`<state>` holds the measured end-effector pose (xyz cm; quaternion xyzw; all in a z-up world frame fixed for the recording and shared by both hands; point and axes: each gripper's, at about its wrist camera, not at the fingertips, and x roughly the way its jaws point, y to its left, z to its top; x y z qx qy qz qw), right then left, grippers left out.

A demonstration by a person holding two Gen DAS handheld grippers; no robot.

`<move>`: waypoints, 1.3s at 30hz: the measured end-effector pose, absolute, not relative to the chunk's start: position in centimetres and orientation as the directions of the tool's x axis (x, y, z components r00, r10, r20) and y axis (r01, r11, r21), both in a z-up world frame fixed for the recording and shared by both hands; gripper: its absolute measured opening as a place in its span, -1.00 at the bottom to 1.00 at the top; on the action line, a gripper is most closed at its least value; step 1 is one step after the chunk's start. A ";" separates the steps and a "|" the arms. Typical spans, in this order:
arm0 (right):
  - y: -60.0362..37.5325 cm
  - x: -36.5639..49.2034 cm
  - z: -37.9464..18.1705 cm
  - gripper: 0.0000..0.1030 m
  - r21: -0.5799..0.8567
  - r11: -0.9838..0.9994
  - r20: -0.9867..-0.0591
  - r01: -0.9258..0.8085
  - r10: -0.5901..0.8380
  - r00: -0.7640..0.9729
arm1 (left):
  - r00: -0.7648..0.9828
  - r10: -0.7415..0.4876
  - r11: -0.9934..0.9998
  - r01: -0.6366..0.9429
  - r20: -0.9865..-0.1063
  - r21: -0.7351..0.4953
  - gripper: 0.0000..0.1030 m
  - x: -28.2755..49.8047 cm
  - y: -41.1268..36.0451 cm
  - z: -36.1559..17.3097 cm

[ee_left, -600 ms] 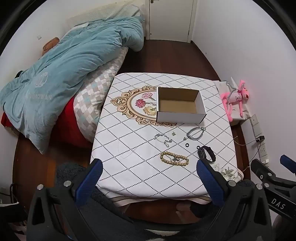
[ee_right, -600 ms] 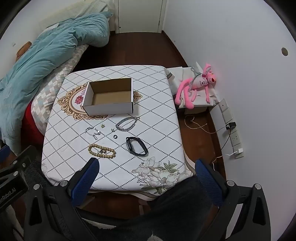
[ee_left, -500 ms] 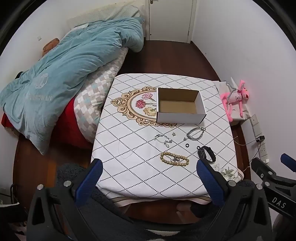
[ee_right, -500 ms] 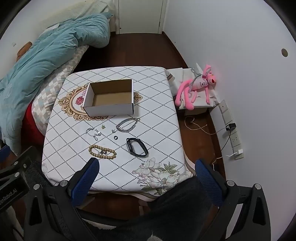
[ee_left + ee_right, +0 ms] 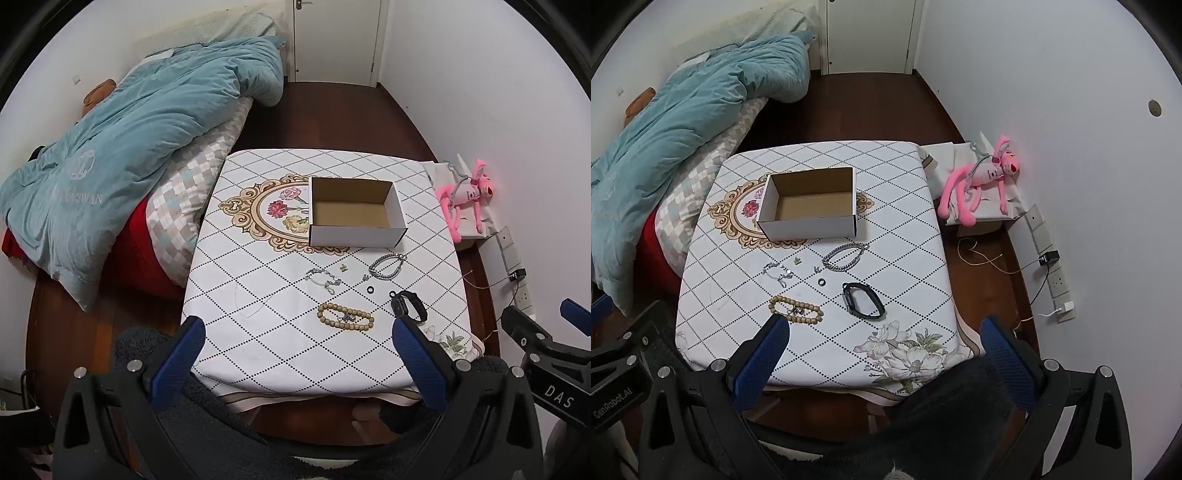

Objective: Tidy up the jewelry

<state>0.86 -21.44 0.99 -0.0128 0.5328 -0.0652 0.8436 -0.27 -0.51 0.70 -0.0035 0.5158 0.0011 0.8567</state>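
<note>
Hovering short of the tabletop (image 5: 258, 354), I have both grippers spread wide and empty: the left gripper (image 5: 295, 347) and the right gripper (image 5: 882, 343) hang near its front edge. All the jewelry lies loose on the cloth in front of the open box (image 5: 356, 206), none of it inside yet.

The bead bracelet (image 5: 345, 318) should be light and floppy, so I'd pinch across one run of beads rather than the whole loop. The chain bracelet (image 5: 387, 266) looks limp and slippery; taking it at a bunched section seems safest. The black band (image 5: 863, 300) is stiffer and stands on edge, an easy pinch across its strap. The small ring (image 5: 822, 281) and the tiny pieces beside the thin chain (image 5: 323, 277) are probably the hardest; I can't quite make out what those bits are.

From the left view a faint thread-like loop shows on the cloth at left; from the right view it's barely visible, but the band sits unobstructed there.
</note>
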 end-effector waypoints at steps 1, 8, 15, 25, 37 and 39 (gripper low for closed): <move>-21.4 0.9 1.0 1.00 -0.093 0.991 -0.898 0.096 -0.125 0.423 | 0.468 -0.002 1.000 -0.005 -0.884 -0.005 1.00 -0.3 -0.6 0.7; -21.4 0.9 1.2 1.00 -0.093 0.991 -0.896 0.097 -0.126 0.427 | 0.474 -0.002 1.000 -0.004 -0.880 -0.005 1.00 -0.3 -0.7 1.0; -21.4 0.8 1.5 1.00 -0.088 0.991 -0.893 0.100 -0.123 0.432 | 0.483 -0.007 1.000 0.001 -0.875 -0.007 1.00 -0.3 -0.6 1.5; -21.4 0.7 2.1 1.00 -0.084 0.992 -0.890 0.098 -0.119 0.440 | 0.488 -0.010 1.000 0.000 -0.873 -0.011 1.00 -0.4 -0.7 1.7; -21.4 0.8 2.4 1.00 -0.085 0.991 -0.888 0.100 -0.121 0.444 | 0.486 -0.012 1.000 -0.001 -0.874 -0.014 1.00 -0.3 -1.5 2.0; -21.4 0.8 2.4 1.00 -0.082 0.992 -0.888 0.100 -0.118 0.444 | 0.487 -0.013 1.000 -0.001 -0.873 -0.015 1.00 -0.4 -1.6 2.0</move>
